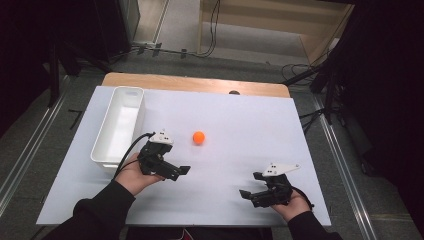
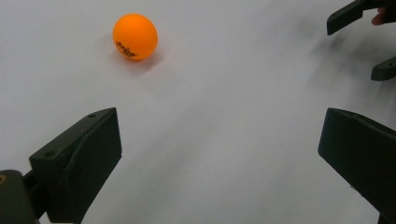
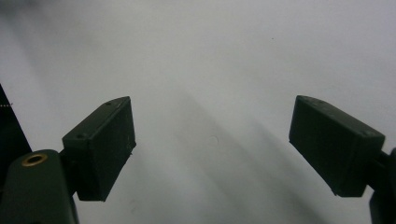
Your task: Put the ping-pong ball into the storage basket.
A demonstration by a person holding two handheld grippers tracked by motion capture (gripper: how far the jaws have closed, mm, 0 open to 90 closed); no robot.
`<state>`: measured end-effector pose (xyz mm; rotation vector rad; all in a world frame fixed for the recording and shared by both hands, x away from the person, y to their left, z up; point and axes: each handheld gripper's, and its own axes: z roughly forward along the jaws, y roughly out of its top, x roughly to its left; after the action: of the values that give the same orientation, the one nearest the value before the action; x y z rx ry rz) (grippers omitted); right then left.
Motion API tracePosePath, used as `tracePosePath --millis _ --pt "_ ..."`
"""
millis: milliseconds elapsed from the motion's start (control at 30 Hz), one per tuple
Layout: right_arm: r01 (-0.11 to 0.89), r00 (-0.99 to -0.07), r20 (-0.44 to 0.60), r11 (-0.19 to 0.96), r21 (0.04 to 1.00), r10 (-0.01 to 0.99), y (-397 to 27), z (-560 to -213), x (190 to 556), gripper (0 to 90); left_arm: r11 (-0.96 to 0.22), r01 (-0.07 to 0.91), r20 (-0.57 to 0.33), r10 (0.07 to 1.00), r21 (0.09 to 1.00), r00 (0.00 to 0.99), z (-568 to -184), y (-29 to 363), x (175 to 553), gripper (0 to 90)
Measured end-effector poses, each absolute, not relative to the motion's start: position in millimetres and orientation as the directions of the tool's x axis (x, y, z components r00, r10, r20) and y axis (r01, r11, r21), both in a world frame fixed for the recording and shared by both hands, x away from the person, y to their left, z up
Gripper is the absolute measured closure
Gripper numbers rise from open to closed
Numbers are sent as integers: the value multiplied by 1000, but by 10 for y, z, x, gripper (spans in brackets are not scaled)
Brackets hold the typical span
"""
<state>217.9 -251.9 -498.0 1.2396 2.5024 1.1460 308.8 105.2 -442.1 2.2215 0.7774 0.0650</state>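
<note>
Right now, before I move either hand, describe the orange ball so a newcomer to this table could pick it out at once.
Start at the white sheet that covers the table, then find the long white bin along its left side. Just right of the bin's near half, the orange ball lies alone on the sheet, beyond the open left tongs. It is the one small, round, brightly coloured thing here, with dark print on it.

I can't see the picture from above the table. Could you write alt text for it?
A person's two hands each hold a black gripper over a white table, both with jaws open and empty. An orange ball lies apart from the left gripper, with a white bin at the table's left; the right gripper is at the near right.
</note>
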Motion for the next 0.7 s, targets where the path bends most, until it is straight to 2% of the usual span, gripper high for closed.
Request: tracePosePath --millis 700 --pt "631 -658 212 376 679 722 -2521 -4979 2178 131 -535 514 -176 559 670 811 -4384 905 3295 0"
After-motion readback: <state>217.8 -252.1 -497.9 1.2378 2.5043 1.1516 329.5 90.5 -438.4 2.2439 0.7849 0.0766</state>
